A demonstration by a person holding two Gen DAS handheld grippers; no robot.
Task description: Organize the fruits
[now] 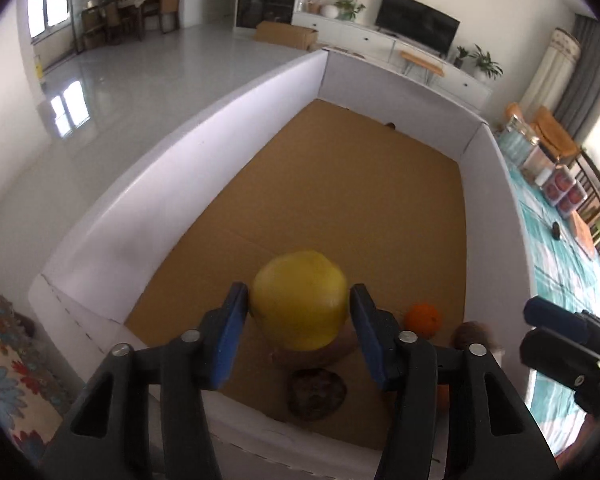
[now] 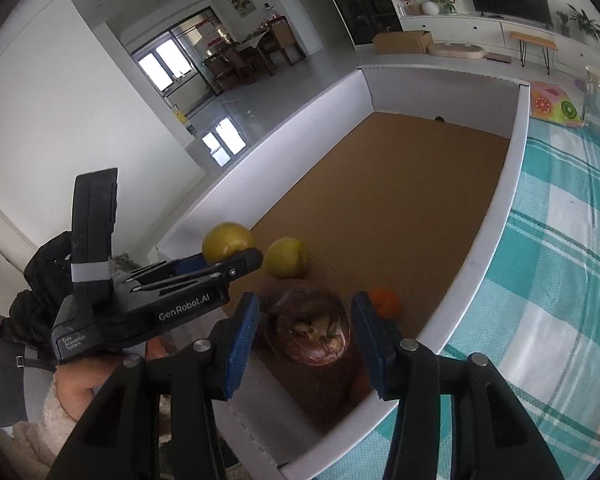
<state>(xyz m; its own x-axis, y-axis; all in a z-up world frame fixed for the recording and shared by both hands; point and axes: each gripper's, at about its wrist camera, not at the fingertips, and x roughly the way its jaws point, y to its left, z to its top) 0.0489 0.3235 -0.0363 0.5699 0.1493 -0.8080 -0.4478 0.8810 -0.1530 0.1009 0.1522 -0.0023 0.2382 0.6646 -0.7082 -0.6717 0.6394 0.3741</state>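
Left gripper (image 1: pixel 298 298): jaws apart. Its 2 blue pads frame a yellow fruit (image 1: pixel 300 300). In the right wrist view the fingertips end just short of that fruit, so I record no grip.

Right gripper (image 2: pixel 305 308): jaws apart. A brown husked fruit (image 2: pixel 312 332) lies between the pads with a gap showing on each side. It appears to rest on the floor below the pads rather than in them.

Surroundings: both fruits sit at the near end of a large white-walled box (image 2: pixel 512 184) with a cardboard floor. An orange (image 2: pixel 384 302) lies just beside the right-hand pad of the right gripper. A second yellow-green fruit (image 2: pixel 228 240) sits against the left wall, behind the left gripper's fingers. The far end of the box floor is bare. The box stands on a teal checked cloth (image 2: pixel 560 280).

Assessment: I judge the step to be 1 fruit taken in each gripper. I cannot tell where the fruits are to go.

Recommendations:
1. Lower each gripper until the pads straddle the widest part of its fruit, then close squarely. Round skins will slip out of a high or skewed pinch.
2. Widen the left jaws first, as the yellow fruit fills nearly the whole gap.
3. Keep the right outer finger clear of the orange.
4. The 2 grippers are near each other, so lift them apart.
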